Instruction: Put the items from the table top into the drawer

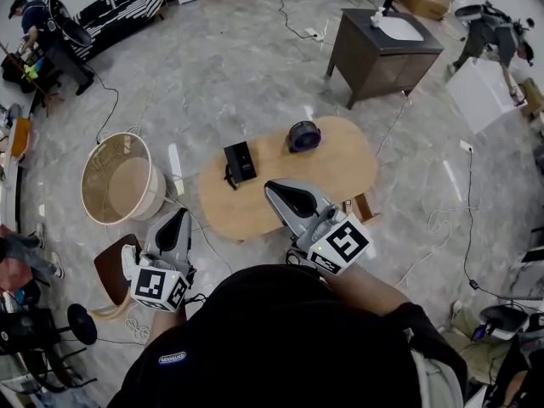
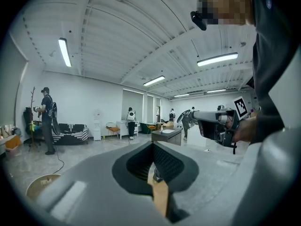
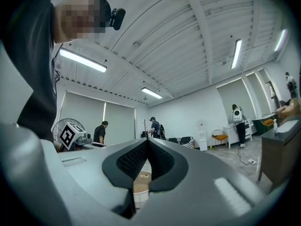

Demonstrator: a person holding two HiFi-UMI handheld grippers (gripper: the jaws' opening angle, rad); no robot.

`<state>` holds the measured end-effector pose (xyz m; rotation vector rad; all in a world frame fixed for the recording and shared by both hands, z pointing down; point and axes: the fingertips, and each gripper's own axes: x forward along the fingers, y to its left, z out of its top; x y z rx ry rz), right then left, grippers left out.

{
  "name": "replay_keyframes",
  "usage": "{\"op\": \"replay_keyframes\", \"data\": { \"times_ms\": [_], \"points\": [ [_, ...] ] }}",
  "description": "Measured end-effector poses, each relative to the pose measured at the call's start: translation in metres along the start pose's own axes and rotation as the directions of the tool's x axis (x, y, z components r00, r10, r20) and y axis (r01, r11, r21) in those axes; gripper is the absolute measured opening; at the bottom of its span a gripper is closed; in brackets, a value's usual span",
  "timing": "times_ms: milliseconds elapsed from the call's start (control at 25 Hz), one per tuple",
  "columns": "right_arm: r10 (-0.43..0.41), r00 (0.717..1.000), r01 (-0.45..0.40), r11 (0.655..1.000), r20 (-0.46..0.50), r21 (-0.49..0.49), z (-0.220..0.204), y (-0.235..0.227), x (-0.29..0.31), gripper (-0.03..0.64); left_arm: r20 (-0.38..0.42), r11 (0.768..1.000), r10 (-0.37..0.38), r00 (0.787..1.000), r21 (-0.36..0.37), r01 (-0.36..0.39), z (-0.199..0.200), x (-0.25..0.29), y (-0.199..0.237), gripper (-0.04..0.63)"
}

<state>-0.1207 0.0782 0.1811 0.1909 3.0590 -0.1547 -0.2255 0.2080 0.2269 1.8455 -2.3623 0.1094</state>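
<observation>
An oval wooden table point(image 1: 340, 172) carries a flat black box point(image 1: 240, 161) at its left and a dark round object point(image 1: 303, 135) at its far edge. My right gripper point(image 1: 276, 187) hovers over the table's near edge, jaws shut and empty; its own view shows the pads point(image 3: 141, 154) meeting. My left gripper point(image 1: 181, 215) is off the table's left, above the floor, also shut with nothing in it; its tips point(image 2: 153, 146) are closed together. The left gripper view also catches the right gripper point(image 2: 196, 116). No drawer shows in any view.
A round wicker basket point(image 1: 119, 177) stands on the floor left of the table, with a brown stool point(image 1: 115, 266) nearer me. A dark cabinet with a white basin point(image 1: 382, 49) stands beyond the table. Cables trail over the floor and several people stand around the room.
</observation>
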Motion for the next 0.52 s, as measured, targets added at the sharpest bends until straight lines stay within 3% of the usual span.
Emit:
{"op": "replay_keyframes", "data": {
  "times_ms": [520],
  "points": [
    [-0.017,1.000,0.017,1.000,-0.009,-0.010,0.012,-0.020,-0.015,0.029,-0.016,1.000,-0.012,1.000,0.004,0.012,0.008,0.018,-0.015,0.002]
  ]
}}
